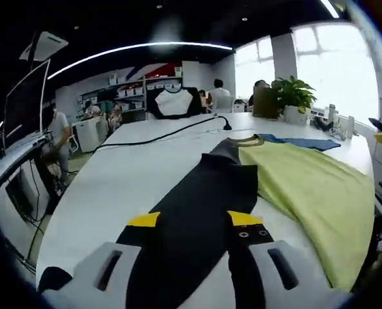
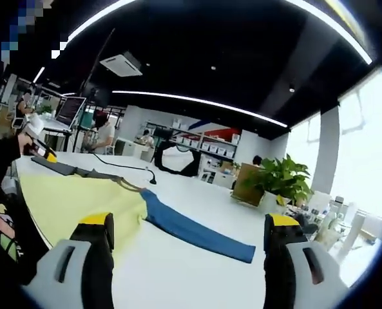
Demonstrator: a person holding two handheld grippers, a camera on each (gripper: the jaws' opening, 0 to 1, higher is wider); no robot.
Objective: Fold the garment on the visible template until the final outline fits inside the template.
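left gripper view: black sleeve between the jaws, garment spread ahead

left gripper view has the left gripper (image 1: 194, 222) low over the white table (image 1: 133, 174), its two yellow-tipped jaws standing apart with the black sleeve (image 1: 197, 212) of the garment (image 1: 294, 187) running up between them. the cloth covers part of the right-hand jaw, and i cannot tell whether the jaws press on it or only straddle it. the yellow-green body of the garment lies flat just ahead and to the right of this gripper, its collar at the far end. a blue sleeve (image 1: 300, 142) pokes out beyond the collar. a black cable (image 1: 158, 136) crosses the table further ahead, and a potted plant (image 1: 292, 96) stands at the far right edge.

right gripper view has the right gripper (image 2: 189, 235) with its jaws wide apart and nothing between them, held above the table (image 2: 178, 277). the garment (image 2: 68, 196) lies ahead and to the left of it, near the left-hand jaw, with the blue sleeve (image 2: 197, 233) stretched flat across the table in front of the gap. the potted plant (image 2: 277, 180) stands beyond, to the right. the other gripper (image 2: 42, 151) shows at the far left, by the garment's far side.
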